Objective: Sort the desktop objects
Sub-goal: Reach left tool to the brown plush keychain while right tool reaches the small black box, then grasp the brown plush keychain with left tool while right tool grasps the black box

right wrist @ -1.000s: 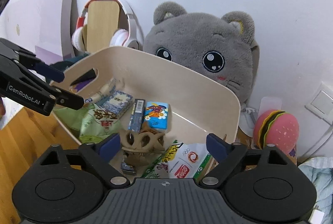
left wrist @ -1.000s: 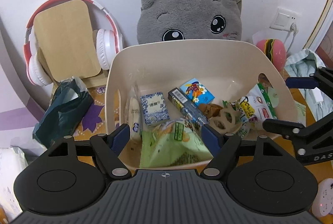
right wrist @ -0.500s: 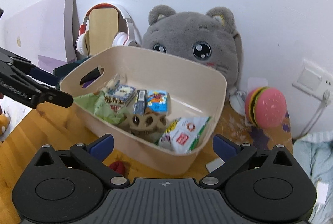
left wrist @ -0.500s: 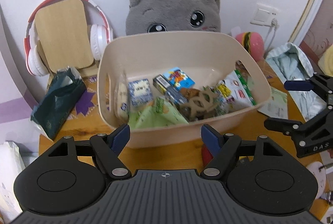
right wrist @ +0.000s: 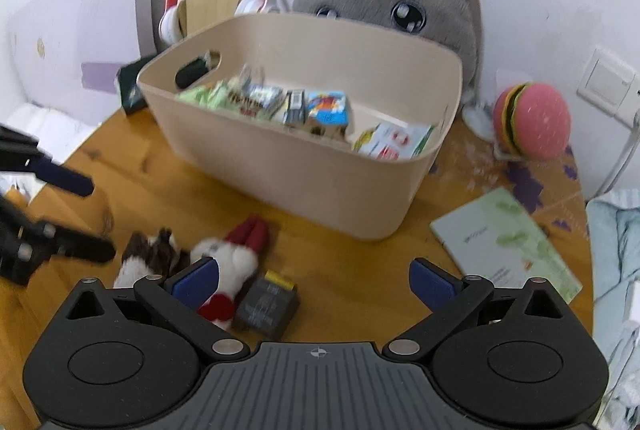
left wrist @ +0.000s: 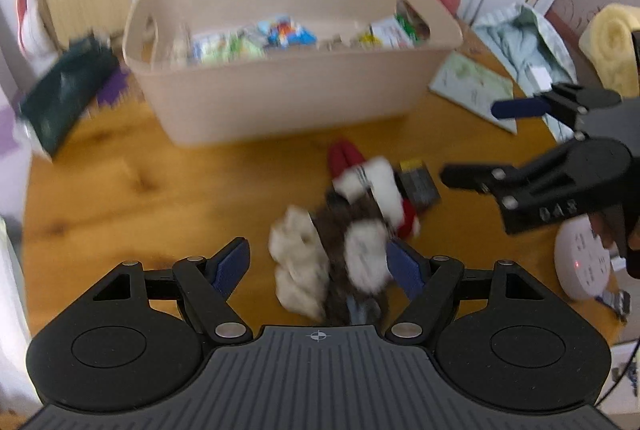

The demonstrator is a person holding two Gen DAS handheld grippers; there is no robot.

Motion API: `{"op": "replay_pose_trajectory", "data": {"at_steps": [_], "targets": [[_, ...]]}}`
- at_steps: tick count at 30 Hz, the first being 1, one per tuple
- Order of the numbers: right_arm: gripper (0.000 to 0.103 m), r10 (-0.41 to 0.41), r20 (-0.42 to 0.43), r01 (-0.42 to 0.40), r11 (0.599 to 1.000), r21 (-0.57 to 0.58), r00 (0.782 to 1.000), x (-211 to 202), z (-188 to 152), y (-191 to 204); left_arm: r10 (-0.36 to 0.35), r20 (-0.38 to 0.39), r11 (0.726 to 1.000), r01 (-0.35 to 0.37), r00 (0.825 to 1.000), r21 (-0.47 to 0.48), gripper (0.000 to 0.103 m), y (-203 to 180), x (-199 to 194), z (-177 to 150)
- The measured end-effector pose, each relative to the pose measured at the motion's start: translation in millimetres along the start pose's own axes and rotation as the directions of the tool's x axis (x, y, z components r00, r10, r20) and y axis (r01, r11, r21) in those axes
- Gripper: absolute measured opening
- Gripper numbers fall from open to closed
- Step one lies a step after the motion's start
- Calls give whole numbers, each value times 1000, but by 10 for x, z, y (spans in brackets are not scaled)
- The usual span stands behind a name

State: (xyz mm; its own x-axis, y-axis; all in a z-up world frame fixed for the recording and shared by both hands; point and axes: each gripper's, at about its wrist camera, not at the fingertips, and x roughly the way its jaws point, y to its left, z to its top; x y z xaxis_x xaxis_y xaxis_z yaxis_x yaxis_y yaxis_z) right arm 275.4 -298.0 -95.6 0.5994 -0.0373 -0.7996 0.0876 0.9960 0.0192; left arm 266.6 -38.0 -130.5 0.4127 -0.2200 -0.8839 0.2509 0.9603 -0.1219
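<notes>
bin (right wrist: pixel 304 178) of snacks sits at the counter's (right wrist: pixel 360 250) back edge; plush toy (left wrist: pixel 340 242) lies before it, between the spread left gripper (left wrist: pixel 318 264). right gripper (right wrist: pixel 314 280) spread, empty.

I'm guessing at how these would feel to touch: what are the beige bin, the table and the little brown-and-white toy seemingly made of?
Bin: likely plastic, matte; smooth one-piece walls, rounded corners, a cut-out handle.
Table: wood or wood veneer, orange-toned with a slight sheen; grain and knots show.
Toy: plush fabric, probably stuffed; fuzzy brown and white pile with red parts. It is blurred, so details are unclear.
</notes>
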Motion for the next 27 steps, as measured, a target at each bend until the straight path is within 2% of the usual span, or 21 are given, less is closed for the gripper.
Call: {"op": "replay_pose_trajectory", "data": {"at_steps": [7,11,18,20,24,27], "targets": [[103,6,-41,-7,1000,-6,999,97,-119,125,-29,-71,994,21,997,-106,77,-56,149,-289],[103,7,-55,-8,1000,-4,998,152,-146,157,-34,-92,981,16,995,-194,77,-25,242,-363],[103,-29,-91,29,1000,2,995,273,-173,186,-93,-109,931,48,990,-361,77,62,398,-341],[103,-35,-97,35,999,4,995,305,-185,183,-120,-114,911,64,986,-407,77,97,437,-337],[103,-54,-109,56,998,16,993,367,-193,170,-186,-103,852,108,977,-512,75,190,520,-343],[103,-73,-113,75,997,19,991,411,-185,151,-187,-123,825,88,975,-558,69,231,569,-336]]}}
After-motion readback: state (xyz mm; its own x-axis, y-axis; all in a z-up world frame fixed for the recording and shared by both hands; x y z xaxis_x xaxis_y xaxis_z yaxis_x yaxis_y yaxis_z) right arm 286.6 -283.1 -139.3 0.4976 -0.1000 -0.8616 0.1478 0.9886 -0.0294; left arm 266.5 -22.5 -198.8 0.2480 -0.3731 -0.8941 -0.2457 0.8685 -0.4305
